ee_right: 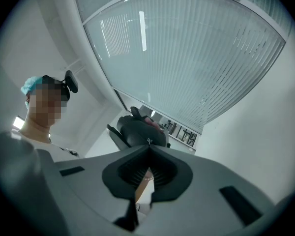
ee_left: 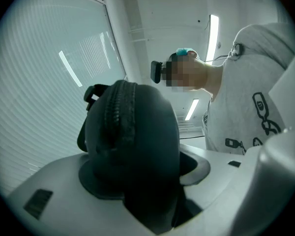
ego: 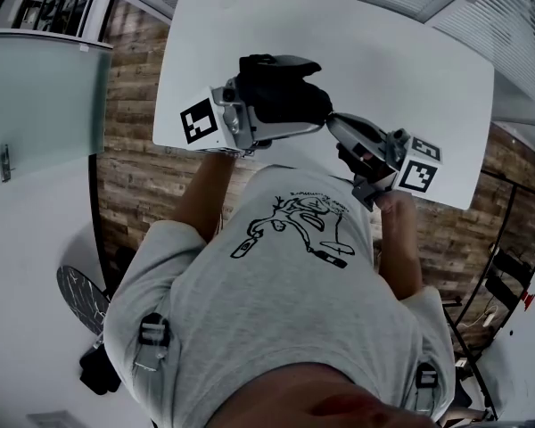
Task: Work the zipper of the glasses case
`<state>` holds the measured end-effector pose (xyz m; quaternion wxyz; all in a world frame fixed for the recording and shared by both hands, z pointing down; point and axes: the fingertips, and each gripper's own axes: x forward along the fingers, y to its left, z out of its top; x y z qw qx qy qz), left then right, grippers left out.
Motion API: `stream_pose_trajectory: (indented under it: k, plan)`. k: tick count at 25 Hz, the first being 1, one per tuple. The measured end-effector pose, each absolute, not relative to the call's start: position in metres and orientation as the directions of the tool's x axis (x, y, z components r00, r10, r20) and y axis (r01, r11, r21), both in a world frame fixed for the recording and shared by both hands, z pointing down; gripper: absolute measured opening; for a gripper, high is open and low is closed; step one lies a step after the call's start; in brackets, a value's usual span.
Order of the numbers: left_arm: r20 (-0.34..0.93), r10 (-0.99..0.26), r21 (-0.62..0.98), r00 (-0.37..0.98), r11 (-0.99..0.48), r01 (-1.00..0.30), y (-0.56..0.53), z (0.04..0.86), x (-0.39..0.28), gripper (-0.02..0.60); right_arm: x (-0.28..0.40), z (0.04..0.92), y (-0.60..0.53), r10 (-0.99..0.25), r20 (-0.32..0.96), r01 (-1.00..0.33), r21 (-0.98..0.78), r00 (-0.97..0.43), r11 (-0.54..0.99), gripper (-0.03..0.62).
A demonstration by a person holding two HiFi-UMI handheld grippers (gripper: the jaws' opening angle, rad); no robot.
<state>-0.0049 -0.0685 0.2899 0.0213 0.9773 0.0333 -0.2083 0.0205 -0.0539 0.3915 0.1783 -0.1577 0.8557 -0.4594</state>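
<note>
Above the near edge of the white bench [ego: 383, 52], the black glasses case [ego: 272, 87] hangs in the air, clamped across its body by the left gripper [ego: 290, 98], whose jaws stand wide and press on both sides of it. The left gripper view adds what the head view cannot: the zipper [ee_left: 119, 112] runs up the case's ridge, facing the camera, its teeth meshed along the stretch that shows. The right gripper [ego: 339, 125] points its tips at the case's right end, and its own view shows the jaws [ee_right: 148, 146] brought together, with the case [ee_right: 137, 132] just beyond them. A tiny metal glint sits at the tips (whether it is the zipper pull, pinched or not, is too small to tell). The person's grey T-shirt [ego: 285, 275] fills the lower head view.
</note>
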Motion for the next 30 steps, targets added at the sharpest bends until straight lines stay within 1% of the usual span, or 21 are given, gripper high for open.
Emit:
stream_pose_trajectory:
  k: [3,8,17,22,26,30]
  plan:
    - [-0.408,0.053,0.022,0.911,-0.998,0.067,-0.068,0.290,-0.006,0.273,0.021,0.392,-0.055,-0.436,-0.155,-0.114,-0.840,-0.887,0.530,0.005]
    - [-0.467,0.061,0.042,0.882,-0.995,0.092,-0.064,0.279,-0.002,0.242,0.014,0.395,-0.053,-0.408,-0.165,-0.084,-0.845,-0.898,0.528,0.005]
    - [-0.506,0.046,0.088,0.861,-0.991,0.104,-0.068,0.279,-0.001,0.233,0.013,0.403,-0.049,-0.381,-0.161,-0.071,-0.847,-0.910,0.527,0.006]
    - [-0.483,0.064,0.077,0.873,-0.990,0.115,-0.062,0.280,0.001,0.233,0.006,0.407,-0.045,-0.380,-0.165,-0.060,-0.855,-0.910,0.516,0.006]
    - [-0.468,0.053,0.070,0.882,-0.993,0.097,-0.066,0.287,-0.002,0.234,0.004,0.412,-0.049,-0.394,-0.126,-0.115,-0.839,-0.911,0.533,0.009]
    - [-0.428,0.021,0.068,0.904,-0.996,0.056,-0.068,0.294,0.000,0.235,0.007,0.423,-0.055,-0.462,-0.040,-0.254,-0.791,-0.886,0.556,0.049]
